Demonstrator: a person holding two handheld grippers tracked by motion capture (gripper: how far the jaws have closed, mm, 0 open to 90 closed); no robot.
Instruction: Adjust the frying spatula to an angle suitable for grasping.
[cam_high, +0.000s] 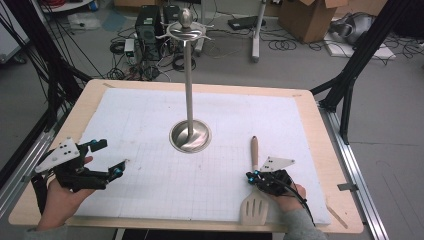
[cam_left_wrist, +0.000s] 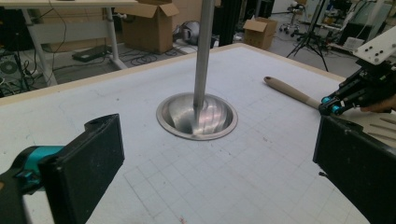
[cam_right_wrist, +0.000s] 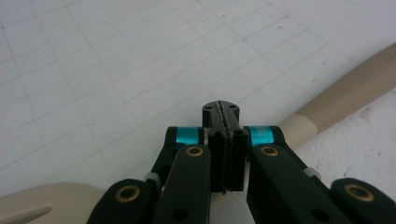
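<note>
While your hands rest at the near edge, the table (cam_high: 320, 145) carries a white gridded mat (cam_high: 150, 130), and everything else can be placed from the steel utensil stand (cam_high: 189, 90) that rises from a round dished base in the middle of that mat. To the near right of the stand lies the beige slotted spatula (cam_high: 254, 185), handle pointing back toward the stand's base, slotted blade toward you at the mat's near edge. Your right gripper (cam_high: 251, 176) sits just above the spatula's neck, where handle meets blade; its jaws are pressed flat together with nothing between them, and whether they touch the spatula cannot be told. Your left gripper (cam_high: 111, 158) is to the near left of the stand, well apart from it, its jaws spread wide and holding nothing.
</note>
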